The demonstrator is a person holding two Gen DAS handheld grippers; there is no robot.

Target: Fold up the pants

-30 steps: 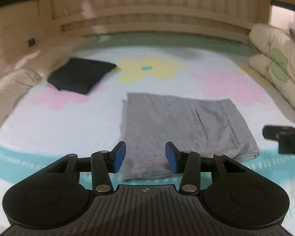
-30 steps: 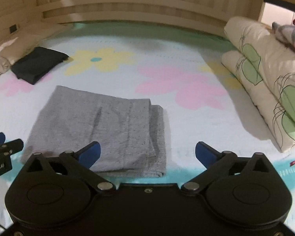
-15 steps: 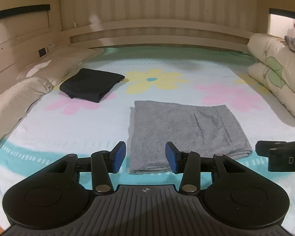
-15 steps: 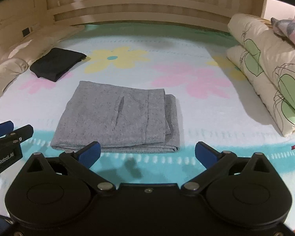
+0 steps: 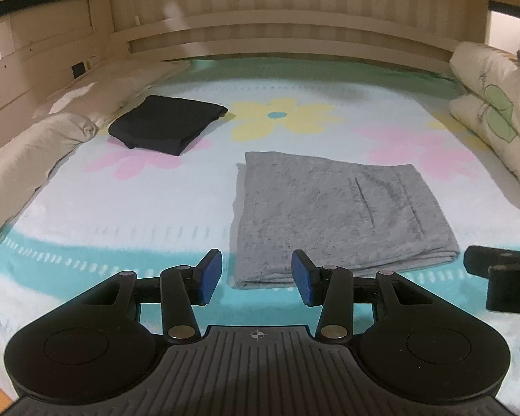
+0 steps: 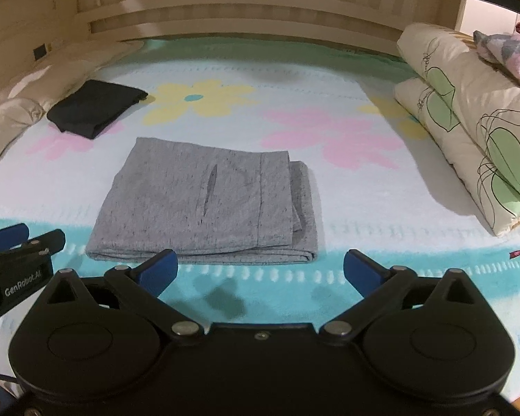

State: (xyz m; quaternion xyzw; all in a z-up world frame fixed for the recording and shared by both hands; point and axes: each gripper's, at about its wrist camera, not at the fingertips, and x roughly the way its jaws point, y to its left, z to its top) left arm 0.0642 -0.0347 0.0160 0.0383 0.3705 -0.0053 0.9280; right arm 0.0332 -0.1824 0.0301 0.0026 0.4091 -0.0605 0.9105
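Observation:
Grey pants [image 5: 336,215] lie folded into a flat rectangle on the flowered bedsheet, also in the right wrist view [image 6: 208,204]. My left gripper [image 5: 256,277] is open and empty, held just short of the pants' near left corner. My right gripper [image 6: 258,272] is wide open and empty, held back from the pants' near edge, above bare sheet. Each gripper shows at the edge of the other's view.
A folded black garment [image 5: 166,124] lies at the far left, also in the right wrist view [image 6: 95,107]. Stacked floral quilts [image 6: 468,118] line the right side. Beige pillows [image 5: 34,145] line the left. A wooden headboard [image 5: 277,34] stands behind.
Both grippers have drawn back from the folded grey pants toward the bed's near edge, so the pants look farther away. Both stay open and empty.

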